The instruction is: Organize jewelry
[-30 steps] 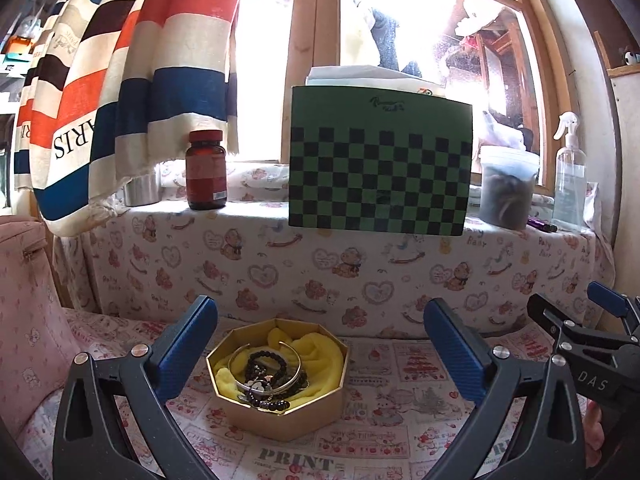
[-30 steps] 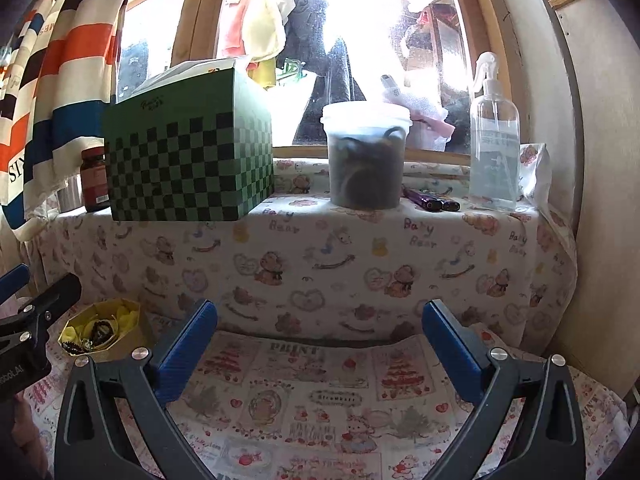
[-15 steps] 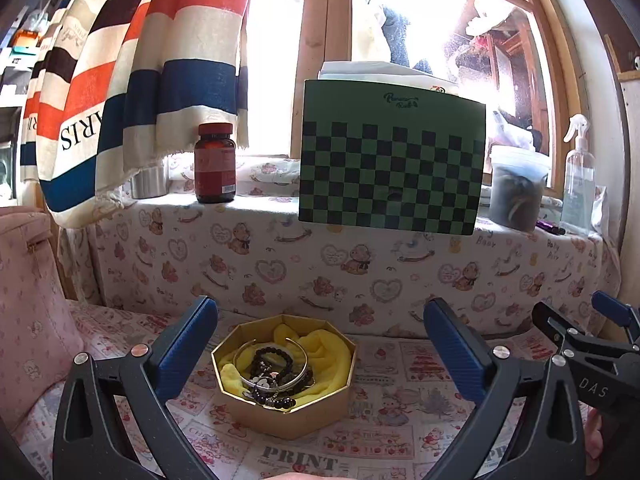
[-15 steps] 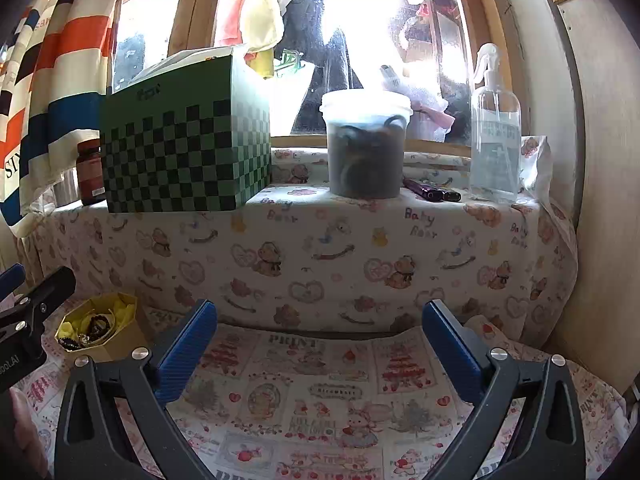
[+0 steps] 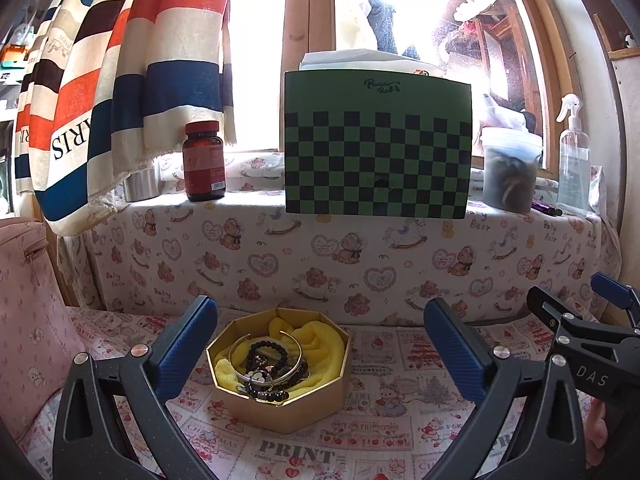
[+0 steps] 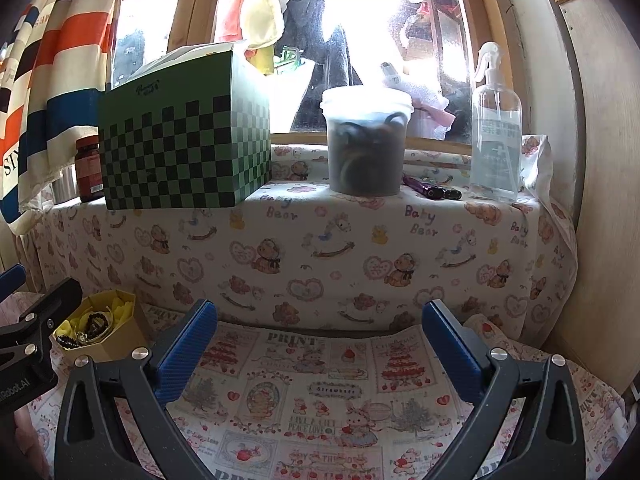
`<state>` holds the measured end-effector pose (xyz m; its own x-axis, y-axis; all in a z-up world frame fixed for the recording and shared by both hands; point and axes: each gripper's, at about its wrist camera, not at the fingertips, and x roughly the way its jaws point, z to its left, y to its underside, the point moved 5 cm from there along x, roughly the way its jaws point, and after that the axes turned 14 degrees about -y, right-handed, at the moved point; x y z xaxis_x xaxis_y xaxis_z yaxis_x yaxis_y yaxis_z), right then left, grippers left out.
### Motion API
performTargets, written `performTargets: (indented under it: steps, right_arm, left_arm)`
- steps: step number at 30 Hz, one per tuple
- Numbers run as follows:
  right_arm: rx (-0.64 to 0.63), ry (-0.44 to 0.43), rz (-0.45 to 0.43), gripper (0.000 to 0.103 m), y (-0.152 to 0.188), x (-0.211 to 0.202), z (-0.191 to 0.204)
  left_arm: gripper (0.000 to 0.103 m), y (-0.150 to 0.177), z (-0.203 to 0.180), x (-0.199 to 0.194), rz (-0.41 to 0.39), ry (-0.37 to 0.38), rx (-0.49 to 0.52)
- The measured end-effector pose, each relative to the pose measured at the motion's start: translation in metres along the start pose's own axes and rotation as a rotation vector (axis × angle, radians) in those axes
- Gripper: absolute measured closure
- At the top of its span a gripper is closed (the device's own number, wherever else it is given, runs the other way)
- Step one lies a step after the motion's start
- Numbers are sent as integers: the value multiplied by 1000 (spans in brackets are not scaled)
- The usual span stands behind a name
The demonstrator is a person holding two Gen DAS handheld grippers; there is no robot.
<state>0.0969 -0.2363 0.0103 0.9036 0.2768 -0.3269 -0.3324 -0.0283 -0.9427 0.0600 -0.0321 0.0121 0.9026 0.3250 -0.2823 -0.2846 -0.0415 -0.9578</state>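
the octagonal box point(image 5: 280, 376) of jewelry point(image 5: 268, 368) is framed dead ahead between the wide left tool point(image 5: 320, 352); the wide, empty right tool point(image 6: 320, 352) is farther off.

Octagonal box point(image 5: 280, 400) of bracelets point(image 5: 266, 364) between spread fingers point(image 5: 186, 350)

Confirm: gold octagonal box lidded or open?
Open. No lid on the gold box; yellow cloth and bracelets show inside.

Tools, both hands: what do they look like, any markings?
Both match: black plastic frames with triangular cutouts and silver screws, and blue ribbed fingers. The left tool and right tool each show white lettering in the other's view: "DAS" on the right, "Robot.AI" on the left. No cables visible.
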Motion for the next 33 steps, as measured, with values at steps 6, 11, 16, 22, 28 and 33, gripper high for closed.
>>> performTargets:
  steps: [6,11,16,22,28,33]
  right_arm:
    - [-4,-1,3,0,0,1,-1]
    - [-6,-3,6,0,0,1,-1]
    - [-9,-5,7,0,0,2,-1]
    - [-7,-8,10,0,0,2,-2]
    - [-7,-8,10,0,0,2,-1]
    - [-8,-7,10,0,0,2,-2]
  left_arm:
    - [1,-1,0,-2,-11,-2,5]
    - [1,0,0,-2,-10,-1,3]
    - [1,-1,1,-2,-9,-8,1]
    - [1,-2,3,-3,-20,-21,0]
    - [1,-1,2,-3,-19,-21,0]
    - [1,-2,4,-4,-21,-27,3]
